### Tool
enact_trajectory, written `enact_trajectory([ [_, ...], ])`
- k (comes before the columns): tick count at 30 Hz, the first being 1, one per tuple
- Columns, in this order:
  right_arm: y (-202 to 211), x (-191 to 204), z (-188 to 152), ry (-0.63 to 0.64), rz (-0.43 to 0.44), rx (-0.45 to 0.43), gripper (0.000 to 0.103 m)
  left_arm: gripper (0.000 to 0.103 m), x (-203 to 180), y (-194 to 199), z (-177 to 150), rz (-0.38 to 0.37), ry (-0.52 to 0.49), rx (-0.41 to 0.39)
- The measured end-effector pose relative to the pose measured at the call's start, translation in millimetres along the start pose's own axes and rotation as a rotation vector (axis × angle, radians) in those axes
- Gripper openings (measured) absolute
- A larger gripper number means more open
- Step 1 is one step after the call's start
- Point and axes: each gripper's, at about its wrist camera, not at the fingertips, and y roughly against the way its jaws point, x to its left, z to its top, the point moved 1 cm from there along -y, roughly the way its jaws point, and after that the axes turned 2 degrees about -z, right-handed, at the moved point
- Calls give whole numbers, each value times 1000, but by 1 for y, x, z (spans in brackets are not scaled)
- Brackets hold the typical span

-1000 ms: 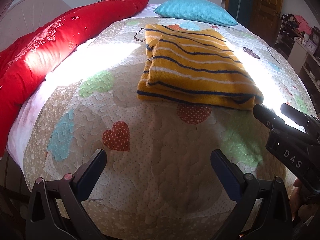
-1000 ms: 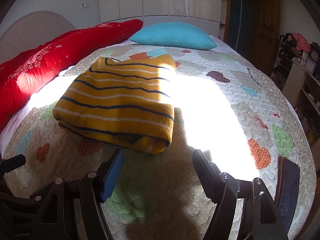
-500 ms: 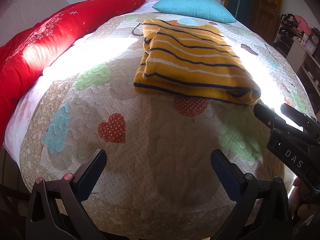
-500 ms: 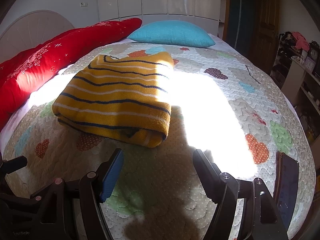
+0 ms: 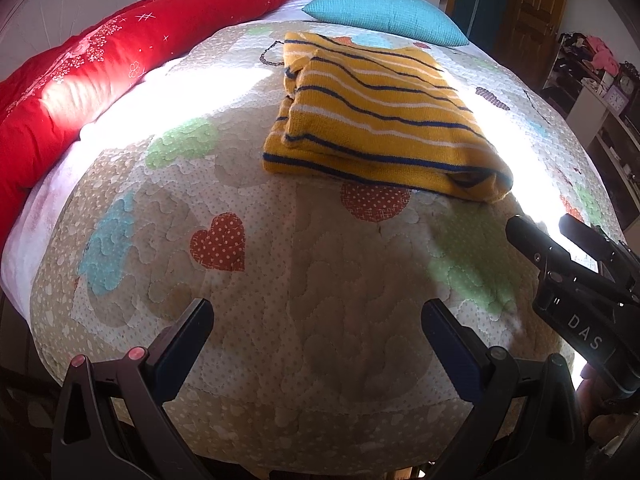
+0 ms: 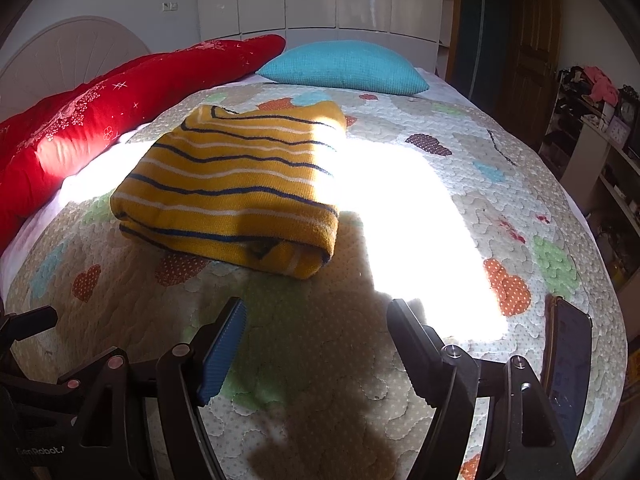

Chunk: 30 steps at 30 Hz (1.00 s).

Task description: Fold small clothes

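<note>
Two grippers hang over the near end of the quilt (image 5: 280, 280), both with jaws spread wide and nothing between them: the left gripper (image 5: 316, 336) and the right gripper (image 6: 316, 340), which also shows at the right edge of the left camera's view. Set against a second ago, both have drawn back a little from the sweater (image 6: 236, 184), which now sits slightly farther up each view; it has not shifted on the quilt and its folds look the same. I read that as a release and retreat: the fold seems finished, or very nearly, and neither tool touches the cloth. The sweater, yellow with dark and white stripes, lies as a compact, layered rectangle near the middle of the quilt, its rolled edge facing the grippers, one corner of an inner layer peeking out at the near right end. Beyond the sweater lies a blue pillow (image 6: 344, 68); to the sweater's left runs a long red bolster (image 5: 100, 60). A strong patch of sunlight falls on the quilt just right of the sweater and washes out detail there. A dark phone (image 6: 568, 364) rests on the quilt's near right edge, well apart from the sweater. No basket, box or drawer for the folded piece shows; shelves (image 6: 612, 176) stand off to the right, their contents too small to tell.
</note>
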Motion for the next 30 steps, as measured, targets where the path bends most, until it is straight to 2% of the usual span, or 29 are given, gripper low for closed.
enact_trajectory([
  [12, -4, 0, -2, -8, -2, 8, 78, 103, -5, -6, -2, -33, 1, 19],
  [21, -7, -8, 1, -27, -16, 9, 79, 103, -8, -13, -1, -97, 18, 36],
  [30, -5, -13, -3, -4, -57, 25, 79, 103, -12, -15, 3, -130, 22, 38],
])
